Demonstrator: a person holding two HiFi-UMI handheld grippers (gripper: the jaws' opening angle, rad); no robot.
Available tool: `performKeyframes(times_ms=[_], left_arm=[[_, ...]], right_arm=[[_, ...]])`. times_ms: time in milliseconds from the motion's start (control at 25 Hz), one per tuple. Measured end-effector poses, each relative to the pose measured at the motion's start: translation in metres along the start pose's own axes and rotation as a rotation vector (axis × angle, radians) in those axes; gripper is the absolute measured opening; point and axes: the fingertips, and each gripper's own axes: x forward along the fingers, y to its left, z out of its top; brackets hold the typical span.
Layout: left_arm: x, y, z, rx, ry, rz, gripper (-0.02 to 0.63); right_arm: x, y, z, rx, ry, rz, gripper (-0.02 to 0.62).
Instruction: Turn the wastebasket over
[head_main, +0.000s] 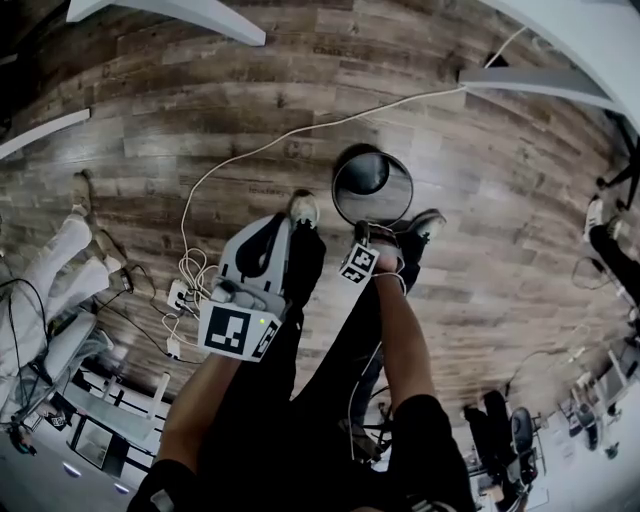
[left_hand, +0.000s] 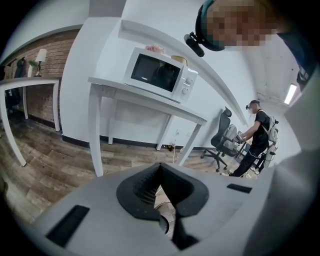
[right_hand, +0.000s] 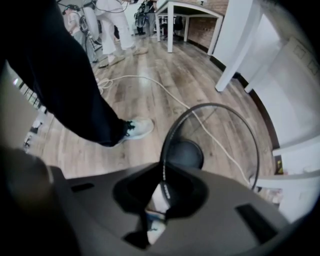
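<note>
wood floor (head_main: 200, 110) bears an upright black wastebasket (head_main: 366, 173), rim pinched by right gripper (right_hand: 162, 199); left gripper (left_hand: 161, 176) closed, empty.

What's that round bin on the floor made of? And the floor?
The wastebasket looks like black metal mesh, probably painted wire: the floor shows through its wall, and it has a thin dark hoop rim and a solid dark bottom. The floor looks like wood planks, or wood-look laminate: brown grain, board seams, a dull sheen.
</note>
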Motion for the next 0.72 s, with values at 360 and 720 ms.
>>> performKeyframes(times_ms=[360, 720], left_arm=[[0.002, 0.004, -0.001, 0.0, -0.004, 0.0, 0.034], [-0.003, 0.005, 0.006, -0.008, -0.014, 0.019, 0.034]], right_arm=[[0.005, 0.006, 0.0, 0.009, -0.008, -0.005, 0.052], [-0.007, 0.005, 0.004, 0.007, -0.015, -0.005, 0.061]])
